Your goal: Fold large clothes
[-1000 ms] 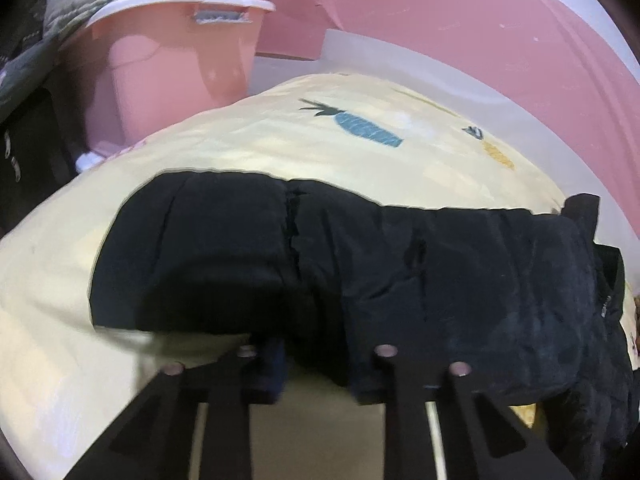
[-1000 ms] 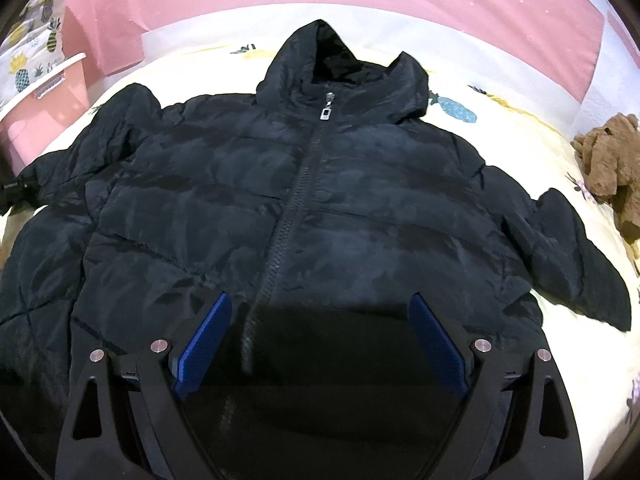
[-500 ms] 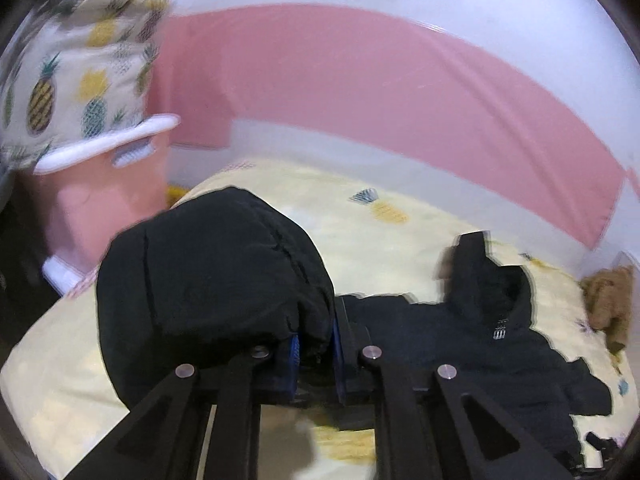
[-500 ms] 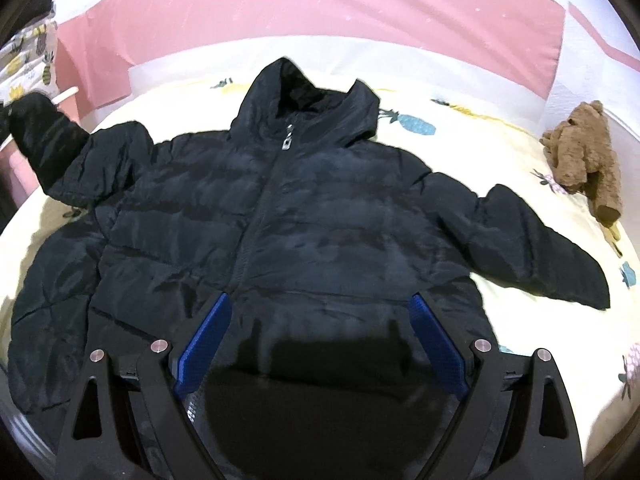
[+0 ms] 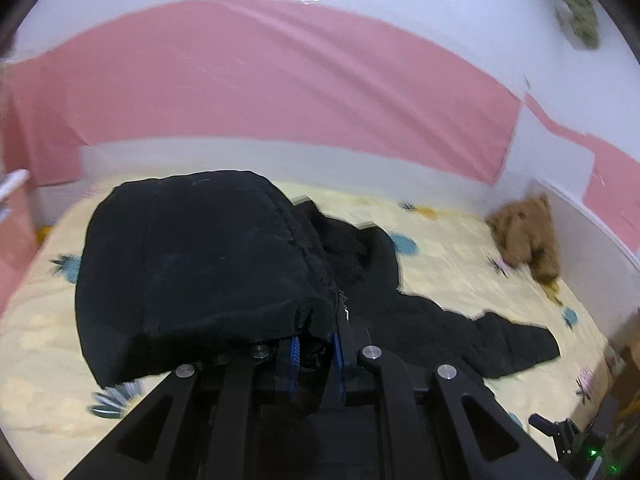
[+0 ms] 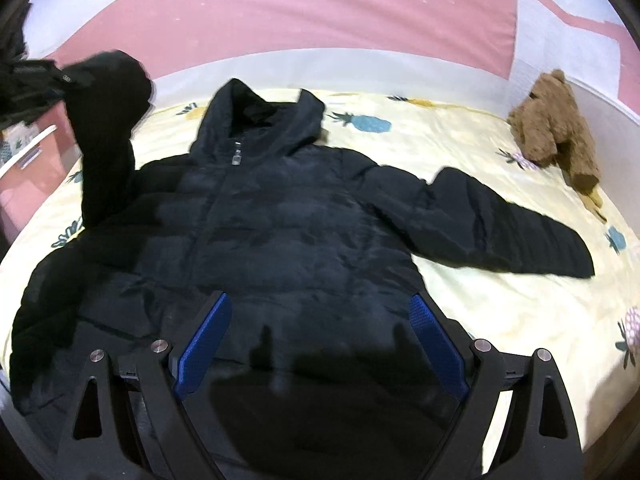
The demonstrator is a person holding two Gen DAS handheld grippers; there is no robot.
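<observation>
On the bed point(image 6: 480, 312), which has a yellow sheet with little pineapples on it, a big black puffy jacket point(image 6: 280, 232) lies flat with its front up. Its hood points to the far side, toward the pink and white wall point(image 6: 320, 12). The zip runs down the middle and looks done up.

The left tongs point(image 5: 314, 354) are clamped on the end of the jacket's left sleeve point(image 6: 108, 120). The blue pads are close together with black cloth pinched between them. In the right wrist view this sleeve is lifted off the bed at the far left, and it hangs in a bend down to the shoulder. In the left wrist view the puffy cuff fills the space just above the tongs.

The right tongs point(image 6: 320, 348) are wide apart and hold nothing. They hover over the near hem of the jacket. Whether they touch it I cannot tell.

The right sleeve point(image 6: 500, 232) lies stretched out flat toward the right. A brown teddy bear point(image 6: 556, 128) sits at the far right of the bed, apart from the jacket. A pink tub point(image 6: 28, 168) stands at the left edge.

The step in hand looks like the first fold: bringing the left sleeve in over the chest. Next, the sleeve should go across to the right and be laid flat on the jacket front before the tongs let go. The cloth is thick and springy, so it may pop back up.
</observation>
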